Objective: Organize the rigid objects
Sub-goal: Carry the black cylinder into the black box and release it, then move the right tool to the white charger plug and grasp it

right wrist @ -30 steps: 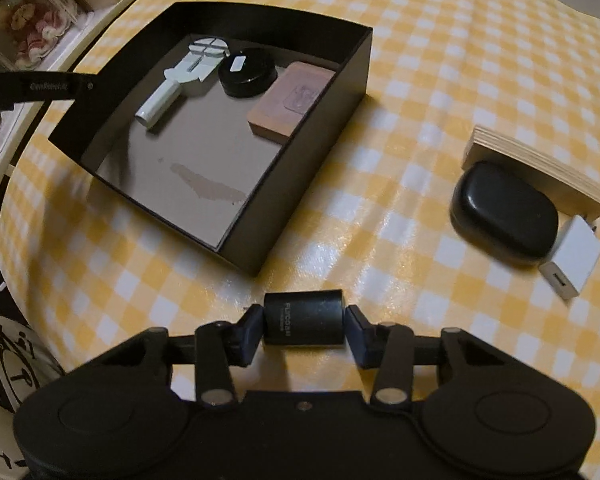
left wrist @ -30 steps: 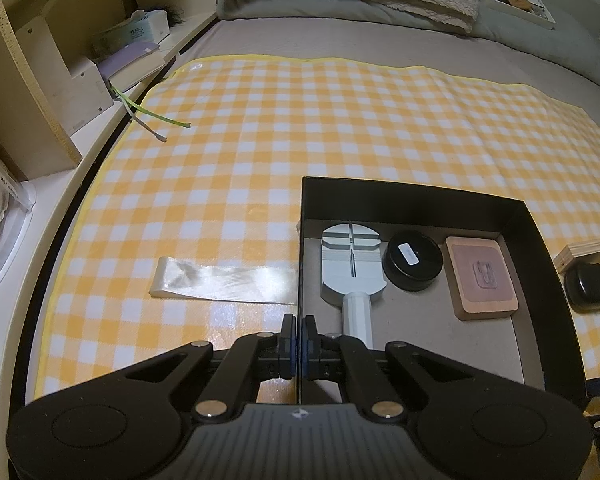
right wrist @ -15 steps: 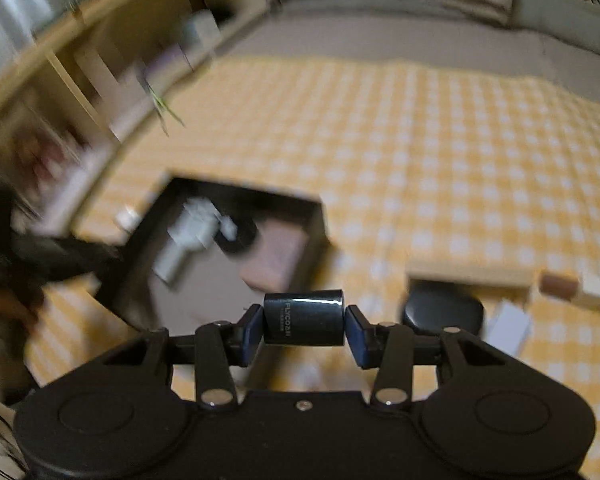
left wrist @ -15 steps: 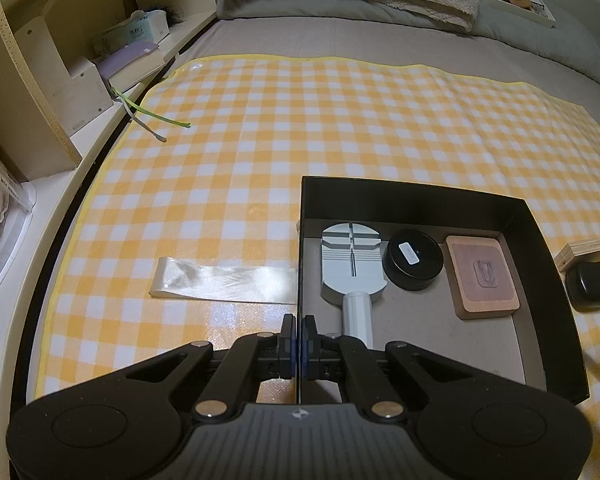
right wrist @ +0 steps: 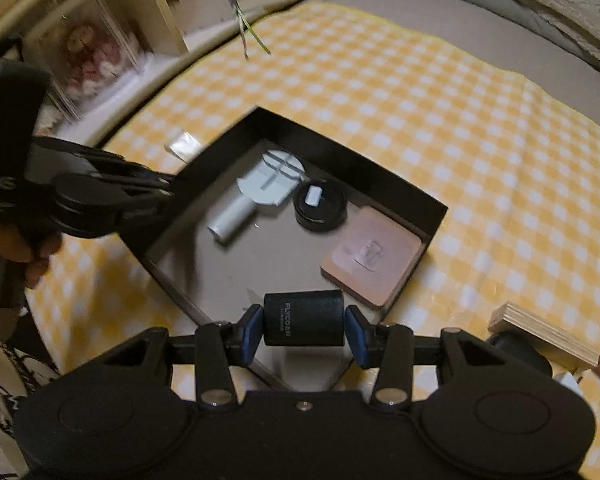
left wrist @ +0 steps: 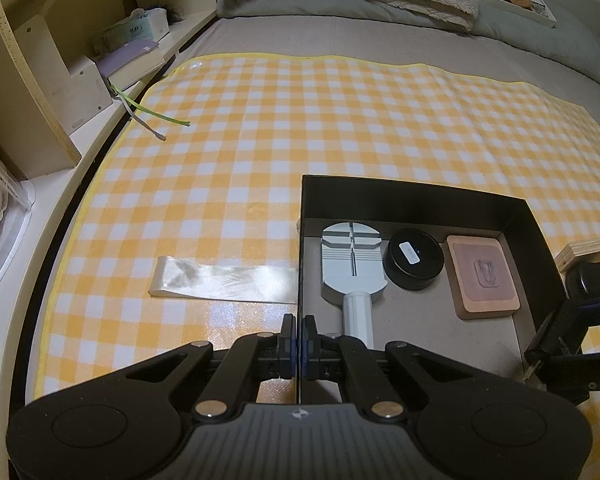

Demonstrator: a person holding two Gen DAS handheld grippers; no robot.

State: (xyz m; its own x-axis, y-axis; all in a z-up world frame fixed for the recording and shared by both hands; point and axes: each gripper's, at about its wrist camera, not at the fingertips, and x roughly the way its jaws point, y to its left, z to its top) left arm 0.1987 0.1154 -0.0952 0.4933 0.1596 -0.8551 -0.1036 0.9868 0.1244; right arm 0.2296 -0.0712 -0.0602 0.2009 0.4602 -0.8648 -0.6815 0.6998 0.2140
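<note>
Right gripper (right wrist: 304, 326) clamped on black cylinder (right wrist: 303, 323) above near corner of black box (left wrist: 420, 196); left gripper (left wrist: 299, 338) pinched shut on box's left wall.

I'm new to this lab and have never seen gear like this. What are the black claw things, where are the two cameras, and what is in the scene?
A person holds a two-finger gripper in each hand, with a fisheye camera on each looking along its fingers. In the left wrist view the left gripper is shut, pinching the wall of a black box. In the right wrist view the right gripper holds a small black cylinder above that box. Inside lie a grey tool, a round black tin and a brown pad. All sits on a yellow checked cloth.
</note>
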